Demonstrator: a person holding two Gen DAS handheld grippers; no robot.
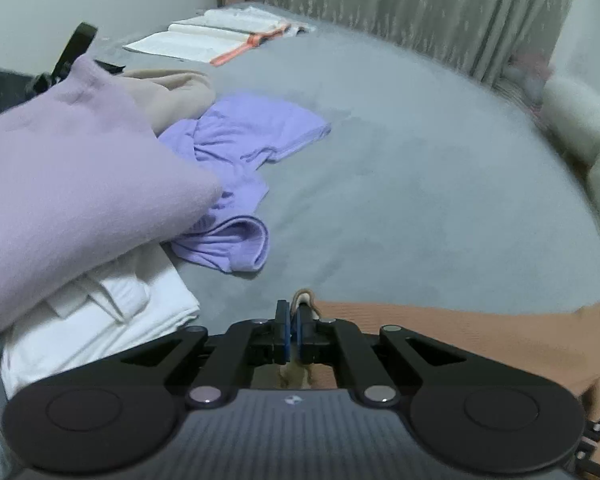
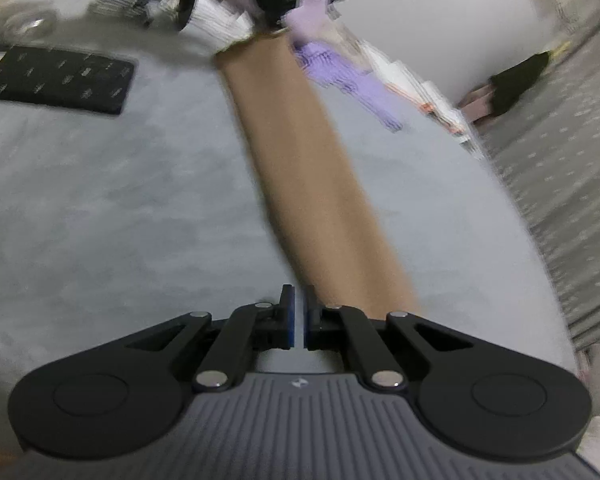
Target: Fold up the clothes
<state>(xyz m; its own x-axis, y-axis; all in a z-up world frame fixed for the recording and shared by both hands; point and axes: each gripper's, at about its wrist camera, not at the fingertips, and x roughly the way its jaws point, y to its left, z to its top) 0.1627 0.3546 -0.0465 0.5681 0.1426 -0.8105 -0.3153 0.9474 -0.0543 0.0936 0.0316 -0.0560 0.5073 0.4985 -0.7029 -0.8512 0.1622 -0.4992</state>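
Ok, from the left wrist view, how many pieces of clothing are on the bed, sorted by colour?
Purple: 1, the crumpled top
White: 1, the folded garment
Beige: 1, the bunched garment
Tan: 1, the long cloth, pinched in the left claw
Total: 4
The lilac sleeve is on the person's arm, so not counted.

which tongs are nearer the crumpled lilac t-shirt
Left. The left tongs sit just short of the crumpled lilac t-shirt; the right tongs are far across the bed from it.
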